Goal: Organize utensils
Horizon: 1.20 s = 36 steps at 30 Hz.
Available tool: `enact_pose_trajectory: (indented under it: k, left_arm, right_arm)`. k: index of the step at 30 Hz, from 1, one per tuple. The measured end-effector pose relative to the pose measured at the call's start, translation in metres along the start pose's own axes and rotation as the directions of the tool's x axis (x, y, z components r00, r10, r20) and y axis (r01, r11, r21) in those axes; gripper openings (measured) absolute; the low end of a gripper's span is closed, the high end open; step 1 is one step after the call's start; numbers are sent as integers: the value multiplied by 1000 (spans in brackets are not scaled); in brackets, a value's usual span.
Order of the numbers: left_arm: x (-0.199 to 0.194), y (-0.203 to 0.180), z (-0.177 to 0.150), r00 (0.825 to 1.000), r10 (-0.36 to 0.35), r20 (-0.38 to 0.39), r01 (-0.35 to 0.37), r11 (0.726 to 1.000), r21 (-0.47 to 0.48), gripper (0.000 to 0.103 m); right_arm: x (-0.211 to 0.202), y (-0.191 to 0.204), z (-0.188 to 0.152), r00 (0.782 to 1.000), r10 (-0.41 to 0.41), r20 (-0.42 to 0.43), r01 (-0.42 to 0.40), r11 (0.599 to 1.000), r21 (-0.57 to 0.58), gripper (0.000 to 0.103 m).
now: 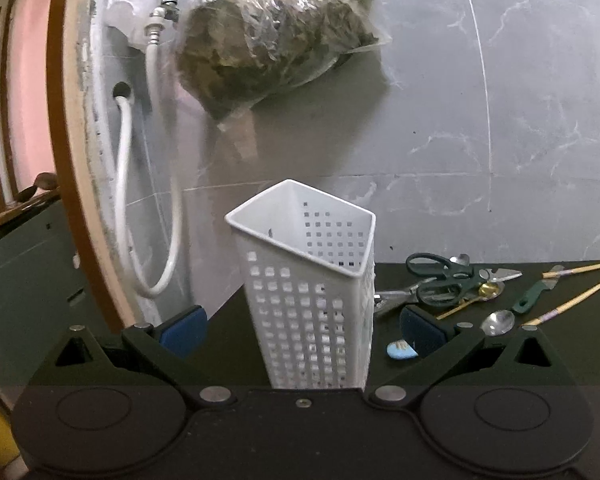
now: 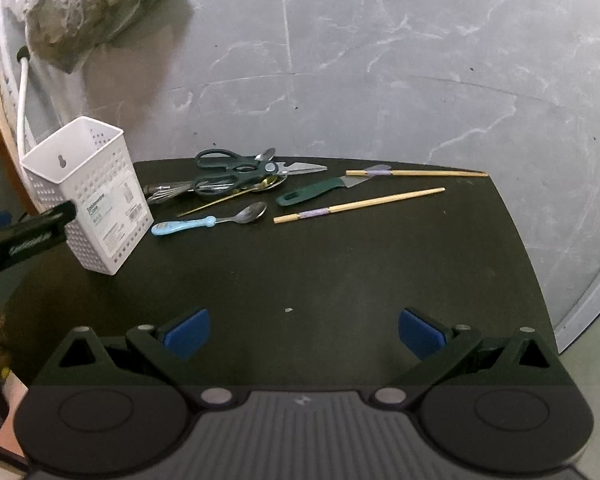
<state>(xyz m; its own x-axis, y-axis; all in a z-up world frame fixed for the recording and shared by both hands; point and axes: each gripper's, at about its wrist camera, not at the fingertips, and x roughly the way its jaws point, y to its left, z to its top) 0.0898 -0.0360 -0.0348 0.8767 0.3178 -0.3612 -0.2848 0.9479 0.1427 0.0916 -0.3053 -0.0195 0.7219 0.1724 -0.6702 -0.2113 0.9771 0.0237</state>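
A white perforated utensil holder (image 1: pixel 312 300) stands upright on the dark table between the fingers of my left gripper (image 1: pixel 302 334). That gripper is open, with a gap between each blue pad and the holder's walls. To the holder's right lie green scissors (image 2: pixel 236 170), a whisk (image 2: pixel 168 194), a blue-handled spoon (image 2: pixel 208 222), a green-handled knife (image 2: pixel 312 194) and two chopsticks (image 2: pixel 360 204). My right gripper (image 2: pixel 304 334) hovers open over bare table nearer the front, with nothing between its fingers. One left finger (image 2: pixel 40 228) shows beside the holder (image 2: pixel 92 196).
A plastic bag of dried greens (image 1: pixel 276 36) hangs on the grey marble wall above the holder. A tap with a white hose (image 1: pixel 124 184) and a wooden frame (image 1: pixel 68 160) are at the left. The table's right edge (image 2: pixel 536 280) curves away.
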Motion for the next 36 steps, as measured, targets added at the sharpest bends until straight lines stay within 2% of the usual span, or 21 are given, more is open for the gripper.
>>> enact_pose_trajectory:
  k: [3,6,11,13,14,15,21,23,25,27,30,33,36]
  left_arm:
    - [25,2,0,1000,3,-13,-3,1000,11,102]
    - [45,9,1,1000,-24,-6,24,1000,14,102]
    - [65,27,5,987,-162,22,160,985,64,100]
    - [70,36,6,971,-237,41,231,967,106,92]
    - [71,39,5,964,-261,49,253,959,129,85]
    - [71,42,5,959,-276,58,266,953,147,80]
    - [82,68,5,929,-365,58,352,921,168,79]
    - [82,76,3,908,-415,57,399,898,184,79]
    - [82,82,3,880,-472,53,453,867,208,79]
    - [79,85,2,859,-510,43,488,842,232,79]
    - [74,84,2,849,-529,25,509,828,235,79]
    - [68,77,1,848,-529,24,508,826,245,79]
    - [65,71,1,851,-524,26,502,828,250,79]
  right_arm:
    - [5,9,4,999,-45,-22,45,999,18,103]
    - [13,22,10,997,-81,-14,82,993,82,103]
    - [24,50,22,992,-127,8,124,979,161,103]
    - [30,61,20,989,-145,15,141,974,178,103]
    - [31,66,19,990,-143,13,138,973,186,103]
    - [32,69,17,991,-135,9,131,974,186,103]
    - [59,73,25,1000,0,-8,2,981,192,103]
    - [76,67,32,999,51,2,-50,979,198,103]
    - [100,57,40,994,113,-7,-109,970,218,103]
    - [125,46,47,987,157,-15,-148,954,261,99]
    - [157,30,55,979,203,-31,-183,931,316,92]
    - [180,20,60,972,233,-36,-208,919,336,80]
    - [194,16,64,967,254,-31,-230,917,326,74]
